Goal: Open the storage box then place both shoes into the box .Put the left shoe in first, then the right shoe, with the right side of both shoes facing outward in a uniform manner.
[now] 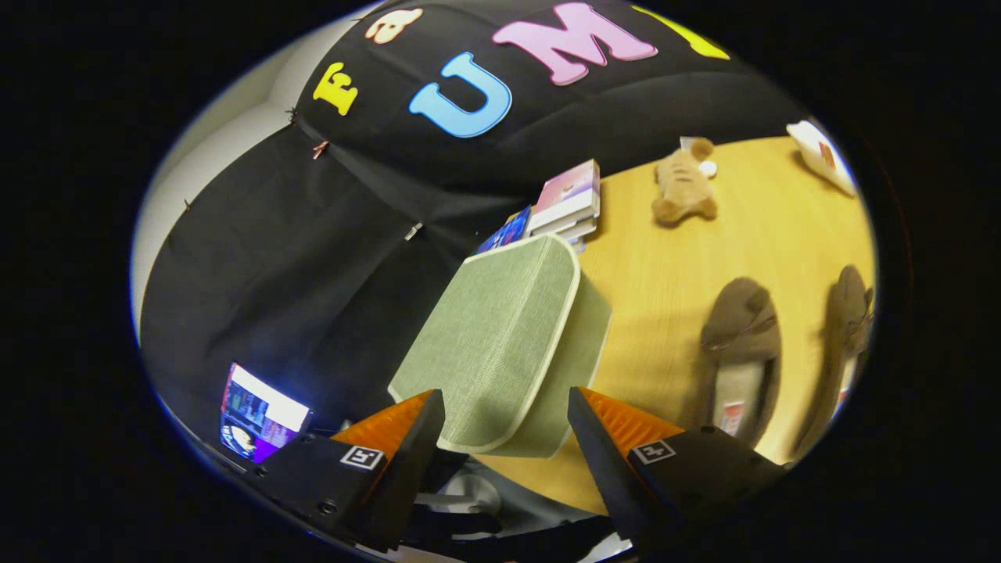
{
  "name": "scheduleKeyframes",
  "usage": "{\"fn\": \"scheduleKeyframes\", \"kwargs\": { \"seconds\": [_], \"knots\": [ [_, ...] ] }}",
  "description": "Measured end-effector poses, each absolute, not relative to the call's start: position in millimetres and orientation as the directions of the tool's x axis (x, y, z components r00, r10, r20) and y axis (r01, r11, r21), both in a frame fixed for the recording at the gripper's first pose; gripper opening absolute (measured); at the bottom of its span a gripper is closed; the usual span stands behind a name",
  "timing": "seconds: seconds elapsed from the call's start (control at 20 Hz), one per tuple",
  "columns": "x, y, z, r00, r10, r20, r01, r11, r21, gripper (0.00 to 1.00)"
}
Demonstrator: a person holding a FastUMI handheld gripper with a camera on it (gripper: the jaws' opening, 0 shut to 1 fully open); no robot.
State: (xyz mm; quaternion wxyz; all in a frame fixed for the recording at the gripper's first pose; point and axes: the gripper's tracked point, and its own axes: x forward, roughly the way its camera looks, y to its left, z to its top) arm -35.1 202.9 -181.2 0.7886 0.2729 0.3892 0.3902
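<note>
A grey-green fabric storage box (500, 336) with pale piping stands on the wooden table (657, 274), its lid face turned toward me and down on the box. My gripper (504, 395) is open, and the box's near corner lies between its fingertips, with a gap on each side. Beyond the right finger two brown slip-on shoes lie side by side on the table: the nearer shoe (743, 344) shows its pale insole, and the farther shoe (848, 328) lies past it near the table's edge. The whole view is tilted.
A stack of books (567, 199) sits right behind the box. A brown plush toy (684, 188) and a white object (821, 156) lie farther out on the table. A lit screen (258, 414) glows beside the left finger.
</note>
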Motion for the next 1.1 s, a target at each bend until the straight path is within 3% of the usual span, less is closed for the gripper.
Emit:
{"fn": "scheduleKeyframes", "kwargs": {
  "seconds": [0.25,0.5,0.85,0.95,1.1],
  "knots": [
    [-43,223,-217,0.225,0.917,-0.33,-0.277,0.385,0.88,0.98],
    [-34,232,-221,0.198,0.963,-0.182,0.012,0.183,0.983,0.98],
    [-39,243,-220,0.163,0.973,-0.162,0.054,0.155,0.986,0.95],
    [-35,242,-215,0.171,0.972,-0.161,0.072,0.15,0.986,0.7],
    [-38,241,-209,0.153,0.975,-0.164,0.084,0.152,0.985,0.65]
  ]
}}
